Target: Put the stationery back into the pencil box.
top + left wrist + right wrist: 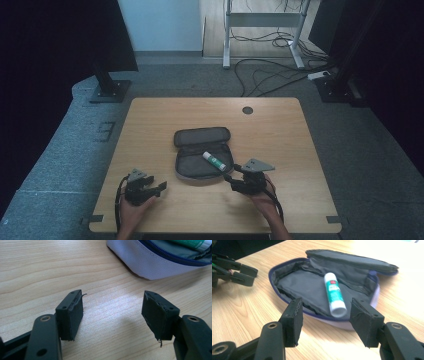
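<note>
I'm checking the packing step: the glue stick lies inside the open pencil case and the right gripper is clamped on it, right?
Not quite. The glue stick does lie inside the open pencil case, but the right gripper is not clamped on it: in the right gripper view its jaws stand open, short of the stick, with nothing between them.

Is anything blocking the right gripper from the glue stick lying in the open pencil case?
Nothing visible does. The right gripper has open, empty jaws just outside the pencil case, whose low front rim alone lies before the glue stick.

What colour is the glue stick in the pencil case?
The glue stick is white with a green label, clearest in the right gripper view.
</note>
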Available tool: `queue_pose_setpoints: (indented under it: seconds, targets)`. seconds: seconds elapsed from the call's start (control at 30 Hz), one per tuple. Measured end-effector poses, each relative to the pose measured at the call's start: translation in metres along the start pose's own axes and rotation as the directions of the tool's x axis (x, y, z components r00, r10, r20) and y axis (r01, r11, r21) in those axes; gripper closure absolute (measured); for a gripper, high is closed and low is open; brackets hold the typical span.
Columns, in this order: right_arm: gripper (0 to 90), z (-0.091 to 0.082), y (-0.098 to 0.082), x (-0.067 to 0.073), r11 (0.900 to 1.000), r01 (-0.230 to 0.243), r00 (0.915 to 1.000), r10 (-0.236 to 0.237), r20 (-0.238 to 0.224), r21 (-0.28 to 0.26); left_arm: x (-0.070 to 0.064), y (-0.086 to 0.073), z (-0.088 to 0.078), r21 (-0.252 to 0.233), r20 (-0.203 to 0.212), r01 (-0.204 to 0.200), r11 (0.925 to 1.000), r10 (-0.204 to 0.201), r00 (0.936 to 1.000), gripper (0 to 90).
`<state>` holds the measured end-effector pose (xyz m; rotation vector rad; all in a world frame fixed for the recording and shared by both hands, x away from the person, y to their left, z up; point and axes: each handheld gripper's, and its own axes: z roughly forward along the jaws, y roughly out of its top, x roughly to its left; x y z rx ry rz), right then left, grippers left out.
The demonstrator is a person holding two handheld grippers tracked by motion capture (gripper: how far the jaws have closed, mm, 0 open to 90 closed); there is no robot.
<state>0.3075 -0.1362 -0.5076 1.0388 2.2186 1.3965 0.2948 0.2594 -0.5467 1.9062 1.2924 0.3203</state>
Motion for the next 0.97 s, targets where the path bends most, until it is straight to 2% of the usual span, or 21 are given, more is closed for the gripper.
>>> queue_pose_setpoints:
  seconds: [0.23, 0.6, 0.73, 0.97]
  targets:
    - [43.3, -0.018, -0.022, -0.015, 0.999, -0.041, 0.9983, 0.041, 0.041, -0.012, 0.000, 0.000, 0.000, 0.000, -0.001, 0.000, 1.0000, 0.000, 1.0000, 33.7]
    - [42.9, -0.038, -0.052, -0.035, 0.995, -0.093, 0.9887, 0.089, 0.121, 0.024, 0.000, 0.000, 0.000, 0.000, 0.000, 0.001, 1.0000, -0.001, 1.0000, 33.8]
    - [42.9, -0.041, -0.056, -0.044, 0.992, -0.125, 0.9837, 0.120, 0.134, 0.029, -0.001, 0.000, 0.000, 0.002, -0.005, -0.004, 1.0000, 0.004, 1.0000, 33.8]
    - [42.7, -0.039, -0.058, -0.045, 0.992, -0.120, 0.9833, 0.114, 0.142, 0.036, -0.001, 0.000, 0.000, 0.002, -0.006, -0.005, 1.0000, 0.005, 1.0000, 33.8]
